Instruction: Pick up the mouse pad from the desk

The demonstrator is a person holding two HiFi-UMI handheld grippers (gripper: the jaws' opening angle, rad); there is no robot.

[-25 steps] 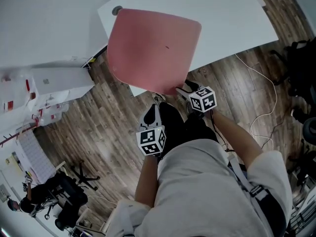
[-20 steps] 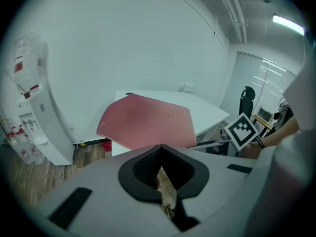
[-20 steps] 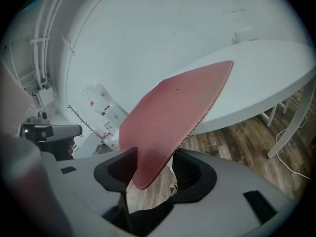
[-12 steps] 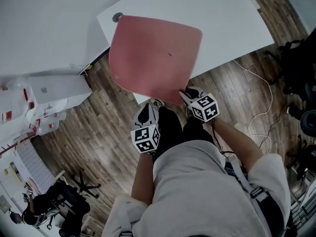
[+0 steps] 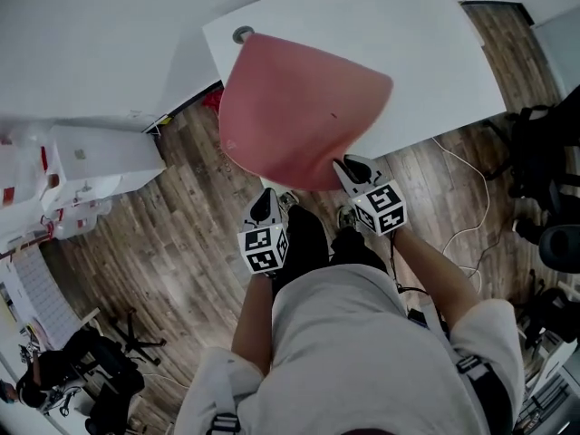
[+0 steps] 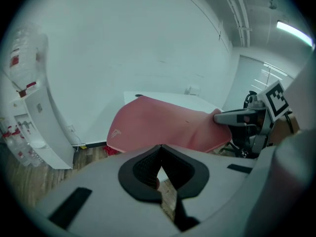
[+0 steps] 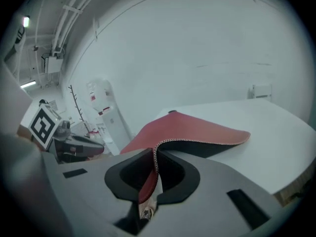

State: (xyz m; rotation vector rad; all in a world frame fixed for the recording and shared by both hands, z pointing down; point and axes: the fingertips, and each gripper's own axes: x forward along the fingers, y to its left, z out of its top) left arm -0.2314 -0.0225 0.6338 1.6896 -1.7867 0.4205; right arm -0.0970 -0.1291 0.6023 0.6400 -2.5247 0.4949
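The right gripper is pinching the near edge of the mouse pad. Its jaws have just been closing, and now the thin edge of the pad is sitting squeezed between the two black pads. The mouse pad is big, pink-red and soft, with round corners. It is bending like a floppy sheet. The near side is curling up, and in the right gripper view its dark underside and a dotted stitched rim are showing. The rest of the pad is hanging out over the white desk. I cannot tell if the far end is touching the desk top.

The desk is looking smooth and flat, with a small round grey hole just beside the pad's far corner.

The left gripper is hanging near the pad's low edge, apart from it. Its jaws are pressed together with nothing between them.

Under both grippers, a brown wooden floor with long plank lines is showing. A thin pale cable is lying in loops on it, off to the right.
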